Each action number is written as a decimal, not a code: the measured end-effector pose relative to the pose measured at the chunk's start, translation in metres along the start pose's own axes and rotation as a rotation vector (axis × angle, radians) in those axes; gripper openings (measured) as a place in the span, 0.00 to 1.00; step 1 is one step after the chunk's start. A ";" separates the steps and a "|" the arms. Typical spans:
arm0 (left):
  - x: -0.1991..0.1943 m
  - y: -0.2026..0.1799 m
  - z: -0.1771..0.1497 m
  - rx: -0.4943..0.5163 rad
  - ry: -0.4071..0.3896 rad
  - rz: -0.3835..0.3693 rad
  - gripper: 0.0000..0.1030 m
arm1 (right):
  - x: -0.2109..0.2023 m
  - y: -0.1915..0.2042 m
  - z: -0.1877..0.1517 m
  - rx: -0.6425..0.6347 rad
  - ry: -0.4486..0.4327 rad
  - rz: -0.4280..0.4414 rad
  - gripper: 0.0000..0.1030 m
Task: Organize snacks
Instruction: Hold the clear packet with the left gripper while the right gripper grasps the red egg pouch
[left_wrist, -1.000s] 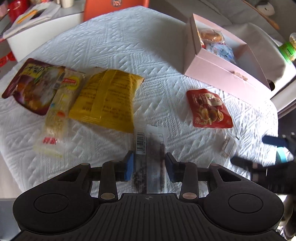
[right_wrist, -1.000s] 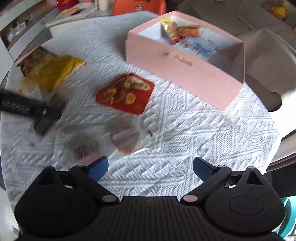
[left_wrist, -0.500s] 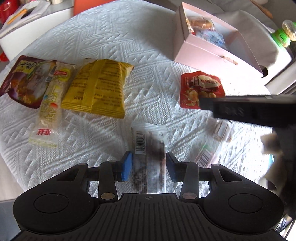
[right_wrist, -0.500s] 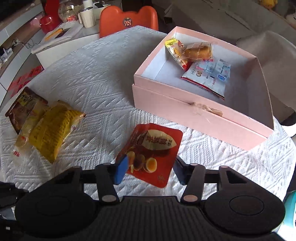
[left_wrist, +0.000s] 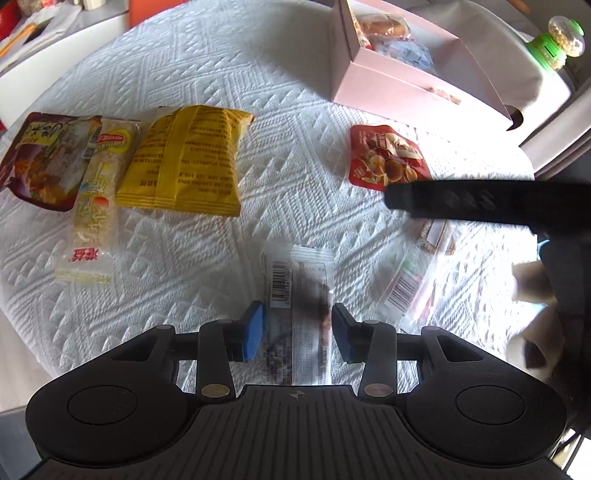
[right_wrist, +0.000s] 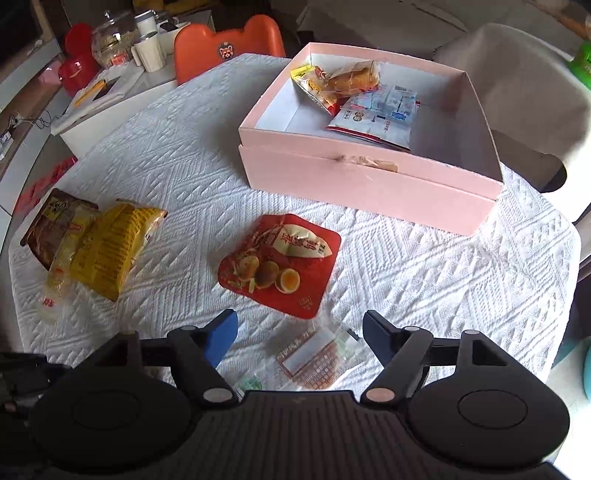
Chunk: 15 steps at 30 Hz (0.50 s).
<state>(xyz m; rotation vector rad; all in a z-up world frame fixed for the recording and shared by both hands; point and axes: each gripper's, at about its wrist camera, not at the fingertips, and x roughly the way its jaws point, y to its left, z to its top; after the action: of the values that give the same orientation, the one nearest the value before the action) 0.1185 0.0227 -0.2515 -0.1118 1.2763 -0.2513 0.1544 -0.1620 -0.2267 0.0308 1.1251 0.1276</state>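
My left gripper (left_wrist: 298, 331) is shut on a clear packet with a barcode and a dark snack (left_wrist: 301, 273), its blue pads against the packet's two long edges. My right gripper (right_wrist: 301, 330) hovers over another clear packet with a reddish snack (right_wrist: 314, 356), which lies on the white cloth. Its jaws are opening and the pads stand clear of that packet. A red egg-snack packet (right_wrist: 280, 262) lies just beyond it. The pink box (right_wrist: 369, 184) behind holds a bread packet (right_wrist: 343, 79) and a blue-white packet (right_wrist: 384, 114). The right tool's black body (left_wrist: 480, 203) crosses the left wrist view.
A yellow bag (left_wrist: 184, 162), a long pale packet (left_wrist: 92, 206) and a brown packet (left_wrist: 40, 155) lie together at the table's left. An orange chair (right_wrist: 225, 48) and a counter with jars (right_wrist: 114, 40) stand behind; a grey chair (right_wrist: 517, 92) is at the right.
The right gripper went from wide open to narrow over the red packet, then drew back with its jaws wider, over the reddish clear packet. The left gripper kept its packet and tilted slightly.
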 end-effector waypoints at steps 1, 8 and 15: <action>0.000 0.000 0.000 -0.006 -0.001 0.000 0.44 | 0.004 0.004 0.005 0.008 0.007 -0.001 0.73; -0.003 -0.001 -0.006 -0.013 0.019 -0.012 0.44 | 0.050 0.031 0.037 -0.062 0.053 -0.056 0.87; -0.005 -0.003 -0.010 0.007 0.051 -0.018 0.44 | 0.039 0.021 0.039 -0.126 0.029 -0.066 0.78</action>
<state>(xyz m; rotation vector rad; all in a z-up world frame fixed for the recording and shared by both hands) 0.1071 0.0221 -0.2487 -0.1114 1.3255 -0.2757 0.2047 -0.1348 -0.2431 -0.1207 1.1434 0.1403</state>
